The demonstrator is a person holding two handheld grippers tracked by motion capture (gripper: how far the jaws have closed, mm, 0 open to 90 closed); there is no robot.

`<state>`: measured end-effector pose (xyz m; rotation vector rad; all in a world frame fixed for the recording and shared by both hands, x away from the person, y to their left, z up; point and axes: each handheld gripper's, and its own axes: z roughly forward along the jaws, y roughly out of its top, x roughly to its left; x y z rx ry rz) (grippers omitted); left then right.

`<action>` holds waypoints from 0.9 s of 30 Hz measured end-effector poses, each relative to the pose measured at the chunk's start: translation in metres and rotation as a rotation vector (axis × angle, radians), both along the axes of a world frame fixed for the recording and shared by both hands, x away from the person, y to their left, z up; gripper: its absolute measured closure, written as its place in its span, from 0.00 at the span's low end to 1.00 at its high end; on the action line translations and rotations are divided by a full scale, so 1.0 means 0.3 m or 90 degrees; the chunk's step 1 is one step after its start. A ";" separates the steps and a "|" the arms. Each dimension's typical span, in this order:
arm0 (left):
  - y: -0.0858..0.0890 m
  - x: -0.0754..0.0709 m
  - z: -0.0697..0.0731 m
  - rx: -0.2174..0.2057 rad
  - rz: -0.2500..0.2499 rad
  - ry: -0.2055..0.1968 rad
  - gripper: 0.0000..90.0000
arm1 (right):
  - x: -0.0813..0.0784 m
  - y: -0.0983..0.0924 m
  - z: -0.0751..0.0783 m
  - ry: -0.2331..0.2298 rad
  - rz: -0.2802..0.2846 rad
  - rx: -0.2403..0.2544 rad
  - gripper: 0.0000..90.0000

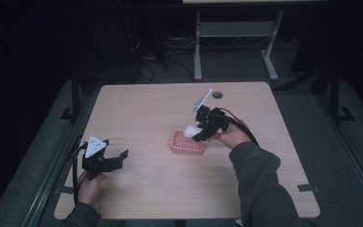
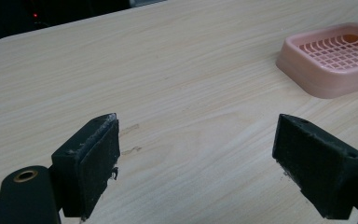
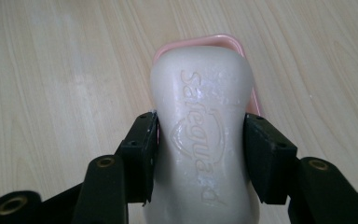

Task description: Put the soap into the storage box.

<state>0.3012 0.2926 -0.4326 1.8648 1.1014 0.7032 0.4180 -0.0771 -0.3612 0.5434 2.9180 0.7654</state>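
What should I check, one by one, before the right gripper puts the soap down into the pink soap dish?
1. Grip on the soap bar: the right gripper clamps it on both narrow sides. Ok.
2. Soap above the pink soap dish: in the high view the bar hangs over the dish's far left part, in the air. Ok.
3. Dish empty: its grid floor looks bare in the left gripper view. Ok.
4. Left gripper out of the way: open, empty, apart from the dish. Ok.
5. Soap aligned with the dish: cannot tell.
6. Soap slippery: its surface looks wet; a slip cannot be judged. Cannot tell.
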 end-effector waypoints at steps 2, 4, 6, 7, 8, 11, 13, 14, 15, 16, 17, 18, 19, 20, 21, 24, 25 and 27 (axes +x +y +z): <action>-0.001 0.000 0.000 0.001 -0.001 0.000 0.16 | 0.006 0.006 -0.004 0.002 -0.003 0.000 0.54; -0.001 0.000 0.000 0.002 -0.002 0.000 0.16 | 0.013 0.012 -0.014 0.005 -0.004 -0.004 0.53; -0.001 0.000 0.000 0.002 -0.003 0.001 0.16 | 0.022 0.022 -0.028 0.014 -0.002 -0.010 0.53; -0.001 0.001 0.000 0.001 -0.002 0.001 0.16 | 0.026 0.026 -0.034 0.014 -0.001 -0.013 0.53; -0.001 0.001 0.000 0.001 -0.001 0.002 0.16 | 0.030 0.032 -0.042 0.016 0.001 -0.016 0.53; -0.001 0.000 0.000 0.003 -0.002 0.000 0.16 | 0.044 0.048 -0.065 0.026 0.000 -0.023 0.53; -0.001 0.000 0.000 0.000 -0.001 0.002 0.16 | 0.049 0.057 -0.074 0.030 0.000 -0.026 0.53; 0.000 0.001 -0.001 0.001 -0.002 0.002 0.16 | 0.054 0.062 -0.079 0.030 0.001 -0.026 0.53; 0.000 0.001 -0.001 0.001 -0.001 0.002 0.16 | 0.056 0.064 -0.081 0.030 0.001 -0.026 0.53; 0.001 0.001 -0.001 0.000 -0.001 0.002 0.16 | 0.060 0.067 -0.083 0.032 0.000 -0.026 0.53; 0.001 0.001 -0.001 -0.001 -0.001 0.001 0.16 | 0.063 0.068 -0.086 0.033 0.000 -0.025 0.53; 0.000 0.001 0.000 0.000 -0.001 0.001 0.16 | 0.066 0.070 -0.090 0.035 -0.002 -0.028 0.53; 0.000 0.000 0.000 0.000 -0.001 0.002 0.16 | 0.069 0.072 -0.094 0.033 -0.002 -0.031 0.53; -0.001 0.000 0.000 0.000 -0.001 0.003 0.16 | 0.072 0.073 -0.098 0.037 -0.002 -0.033 0.53; -0.001 0.000 0.000 0.001 -0.003 0.002 0.16 | 0.074 0.074 -0.102 0.039 -0.003 -0.035 0.53; -0.002 0.001 -0.001 0.002 -0.002 0.002 0.16 | 0.082 0.077 -0.115 0.046 -0.005 -0.040 0.53; -0.001 0.001 -0.001 0.002 -0.003 0.003 0.16 | 0.085 0.079 -0.121 0.048 -0.008 -0.043 0.53; 0.000 0.001 -0.001 0.000 -0.002 0.003 0.16 | 0.091 0.082 -0.130 0.051 -0.006 -0.047 0.53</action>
